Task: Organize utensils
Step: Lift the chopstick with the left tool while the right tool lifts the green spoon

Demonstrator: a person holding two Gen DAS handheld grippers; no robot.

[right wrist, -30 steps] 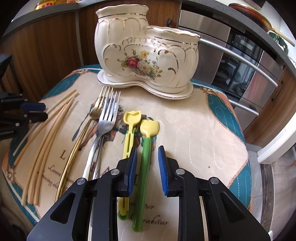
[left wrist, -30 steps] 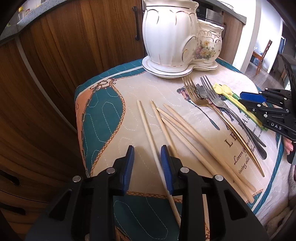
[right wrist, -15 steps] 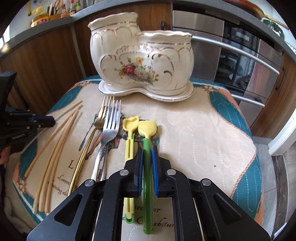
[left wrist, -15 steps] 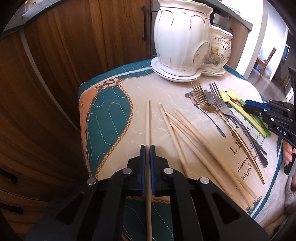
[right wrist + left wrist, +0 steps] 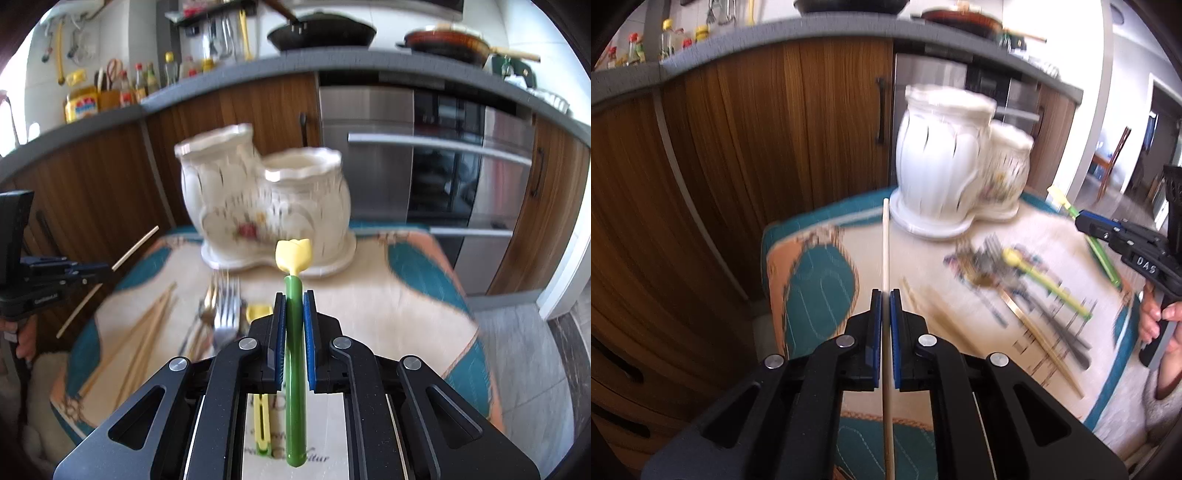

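Observation:
My left gripper (image 5: 885, 295) is shut on a pale wooden chopstick (image 5: 885, 243) and holds it above the cloth, pointing at the holder. My right gripper (image 5: 293, 297) is shut on a green-handled utensil with a yellow head (image 5: 293, 254), lifted off the table. The white ceramic two-pot utensil holder (image 5: 258, 206) stands at the far side of the table; it also shows in the left wrist view (image 5: 945, 166). Several chopsticks (image 5: 147, 332), forks (image 5: 225, 306) and a yellow-handled utensil (image 5: 258, 314) lie on the cloth.
The table carries a teal and cream quilted cloth (image 5: 812, 295). Wooden cabinets (image 5: 738, 147) stand behind and to the left. An oven (image 5: 443, 166) stands behind on the right. The right gripper shows in the left wrist view (image 5: 1082, 223). The left gripper shows in the right wrist view (image 5: 107, 267).
Both grippers closed on their utensils, the left on a chopstick and the right on the green-handled one, then lifted them off the cloth and tilted upward.

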